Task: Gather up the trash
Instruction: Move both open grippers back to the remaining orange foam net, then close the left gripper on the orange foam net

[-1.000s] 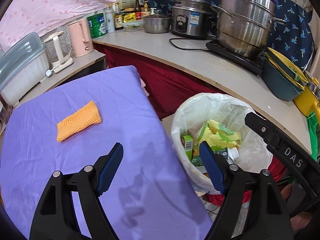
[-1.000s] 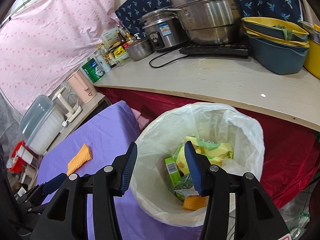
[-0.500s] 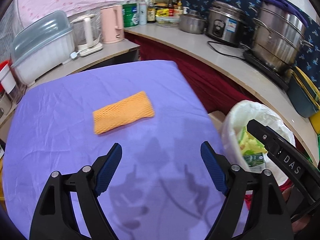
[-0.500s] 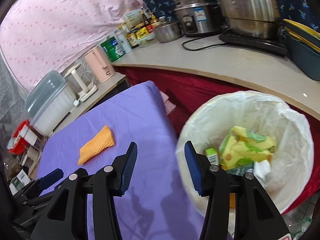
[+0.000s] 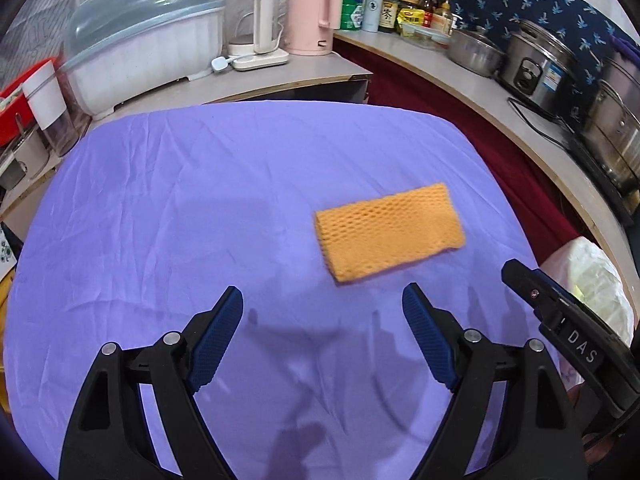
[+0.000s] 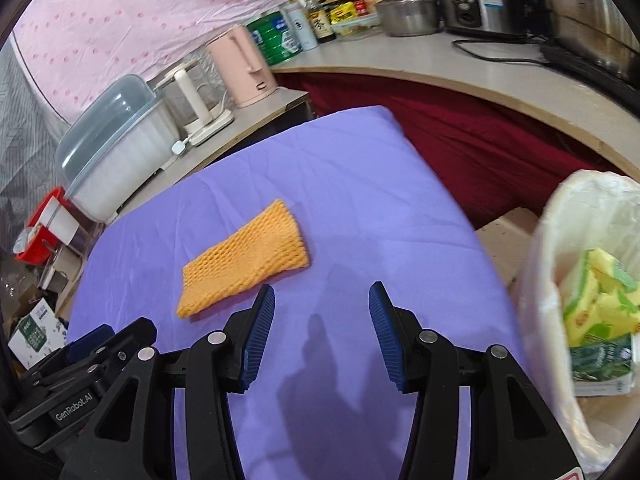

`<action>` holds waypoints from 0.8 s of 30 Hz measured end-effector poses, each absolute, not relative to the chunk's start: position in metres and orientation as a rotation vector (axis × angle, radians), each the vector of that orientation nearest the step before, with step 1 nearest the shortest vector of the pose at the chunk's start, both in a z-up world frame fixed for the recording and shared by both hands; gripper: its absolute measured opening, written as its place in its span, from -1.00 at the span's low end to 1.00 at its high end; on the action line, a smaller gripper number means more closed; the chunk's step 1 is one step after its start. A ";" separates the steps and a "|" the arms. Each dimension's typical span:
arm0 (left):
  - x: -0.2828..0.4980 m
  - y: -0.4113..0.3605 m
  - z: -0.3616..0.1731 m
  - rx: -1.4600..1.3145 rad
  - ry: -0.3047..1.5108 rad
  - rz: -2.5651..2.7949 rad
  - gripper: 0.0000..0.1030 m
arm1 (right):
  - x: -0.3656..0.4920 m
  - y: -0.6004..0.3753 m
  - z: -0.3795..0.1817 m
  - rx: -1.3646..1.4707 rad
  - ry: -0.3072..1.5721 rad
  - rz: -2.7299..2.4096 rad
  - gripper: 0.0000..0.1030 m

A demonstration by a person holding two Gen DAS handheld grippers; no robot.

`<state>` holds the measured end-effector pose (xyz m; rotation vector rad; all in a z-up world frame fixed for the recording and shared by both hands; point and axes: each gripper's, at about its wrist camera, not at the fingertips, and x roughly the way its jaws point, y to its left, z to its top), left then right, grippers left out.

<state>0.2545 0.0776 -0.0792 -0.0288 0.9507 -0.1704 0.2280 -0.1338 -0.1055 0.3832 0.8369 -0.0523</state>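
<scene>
An orange foam net sleeve [image 5: 390, 230] lies flat on the purple tablecloth [image 5: 200, 220]; it also shows in the right wrist view [image 6: 244, 266]. My left gripper [image 5: 322, 322] is open and empty, above the cloth just short of the sleeve. My right gripper [image 6: 322, 314] is open and empty, just to the right of the sleeve's near end. A bin lined with a white bag [image 6: 548, 240] stands off the table's right edge and holds yellow and green wrappers [image 6: 596, 308]. Its rim shows in the left wrist view [image 5: 600, 280].
A counter [image 6: 460, 64] curves behind the table with a pink kettle [image 5: 314, 16], a white kettle [image 5: 256, 24], bottles, a rice cooker [image 5: 536, 68] and steel pots. A covered white dish rack [image 5: 148, 52] stands at the back left. Dark red cloth [image 6: 460, 140] hangs below the counter.
Both grippers have swung left, away from the bin and over the purple table. The orange sleeve now lies close in front of them. Both stay open.
</scene>
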 end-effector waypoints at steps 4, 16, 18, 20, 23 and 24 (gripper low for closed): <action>0.273 0.081 -0.088 -0.058 0.964 -0.177 0.51 | 0.253 -0.123 -0.116 0.374 0.852 -0.035 -0.06; 0.307 0.068 -0.120 -0.086 1.047 -0.234 -0.15 | 0.287 -0.116 -0.139 0.357 0.888 0.002 -0.49; 0.306 0.064 -0.120 -0.078 1.046 -0.261 -0.55 | 0.283 -0.115 -0.137 0.341 0.876 0.005 -0.69; 0.302 0.061 -0.116 -0.056 1.034 -0.243 -0.85 | 0.278 -0.117 -0.134 0.344 0.872 0.007 -0.87; 0.297 0.060 -0.111 -0.050 1.035 -0.254 -0.90 | 0.271 -0.121 -0.129 0.347 0.866 0.010 -0.89; 0.294 0.061 -0.109 -0.054 1.033 -0.258 -0.90 | 0.268 -0.121 -0.128 0.348 0.862 0.015 -0.89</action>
